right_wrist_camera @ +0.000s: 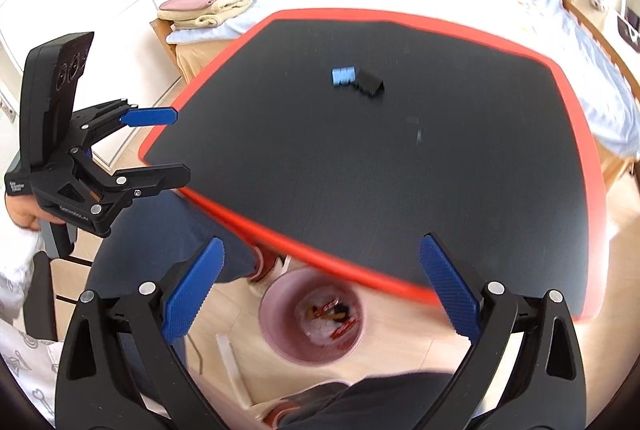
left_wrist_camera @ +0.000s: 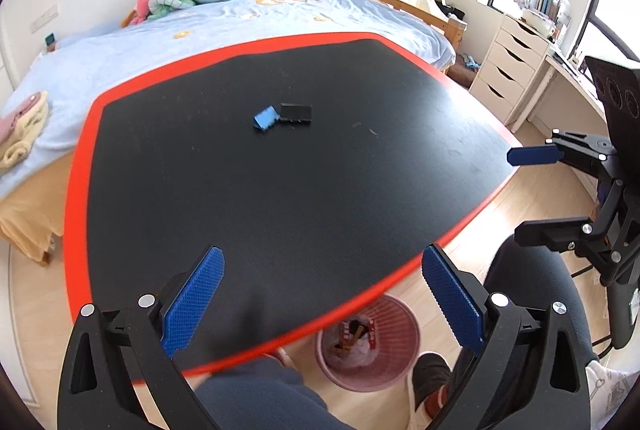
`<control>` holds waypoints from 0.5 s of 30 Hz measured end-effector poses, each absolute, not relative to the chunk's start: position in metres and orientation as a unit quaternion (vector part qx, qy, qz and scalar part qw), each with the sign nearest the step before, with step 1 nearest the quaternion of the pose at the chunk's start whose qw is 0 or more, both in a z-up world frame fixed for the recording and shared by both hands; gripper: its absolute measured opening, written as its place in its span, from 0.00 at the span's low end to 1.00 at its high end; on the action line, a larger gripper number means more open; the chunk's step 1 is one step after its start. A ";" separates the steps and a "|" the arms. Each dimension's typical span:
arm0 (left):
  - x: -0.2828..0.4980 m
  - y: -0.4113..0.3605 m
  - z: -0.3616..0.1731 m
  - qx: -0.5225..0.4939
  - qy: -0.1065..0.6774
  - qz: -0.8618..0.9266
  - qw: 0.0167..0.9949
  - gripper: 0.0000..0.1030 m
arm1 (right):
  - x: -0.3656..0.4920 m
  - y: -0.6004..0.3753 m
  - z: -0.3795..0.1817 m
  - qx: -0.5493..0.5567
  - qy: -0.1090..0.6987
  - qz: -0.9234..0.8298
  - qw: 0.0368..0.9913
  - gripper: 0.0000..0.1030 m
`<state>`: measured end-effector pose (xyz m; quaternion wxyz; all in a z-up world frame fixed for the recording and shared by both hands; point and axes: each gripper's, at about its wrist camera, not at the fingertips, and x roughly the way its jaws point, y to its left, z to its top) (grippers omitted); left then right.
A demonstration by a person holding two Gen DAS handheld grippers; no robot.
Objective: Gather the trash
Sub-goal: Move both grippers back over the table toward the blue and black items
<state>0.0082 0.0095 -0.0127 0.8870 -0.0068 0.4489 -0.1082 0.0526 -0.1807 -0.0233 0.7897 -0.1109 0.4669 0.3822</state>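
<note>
While both grippers, left and right, are hanging with fingers spread wide and holding nothing, a pink wastebasket on the floor beside the red-edged table is holding wrappers; their print is sitting too blurred to read.

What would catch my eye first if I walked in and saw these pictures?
Probably the big black table with its bright red border, bare except for a small blue block and a black block touching near its middle. Next, the blue-padded left gripper and right gripper, both wide open and empty at the near edge. Below that edge on the floor stands a pink bin already holding wrappers.
</note>
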 end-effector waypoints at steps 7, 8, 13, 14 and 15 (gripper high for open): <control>0.057 0.025 -0.016 0.026 0.448 -0.122 0.885 0.93 | 0.101 -0.151 -0.023 -0.153 0.444 0.397 0.789 0.94; 0.063 0.027 -0.017 0.030 0.448 -0.126 0.885 0.93 | 0.107 -0.147 -0.025 -0.158 0.442 0.400 0.787 0.94; 0.096 0.035 -0.027 0.052 0.454 -0.136 0.879 0.93 | 0.145 -0.129 -0.035 -0.185 0.436 0.407 0.781 0.94; 0.102 0.037 -0.029 0.054 0.454 -0.141 0.878 0.93 | 0.151 -0.127 -0.037 -0.187 0.435 0.408 0.780 0.94; 0.107 0.038 -0.031 0.055 0.453 -0.145 0.878 0.93 | 0.158 -0.124 -0.040 -0.189 0.435 0.409 0.779 0.94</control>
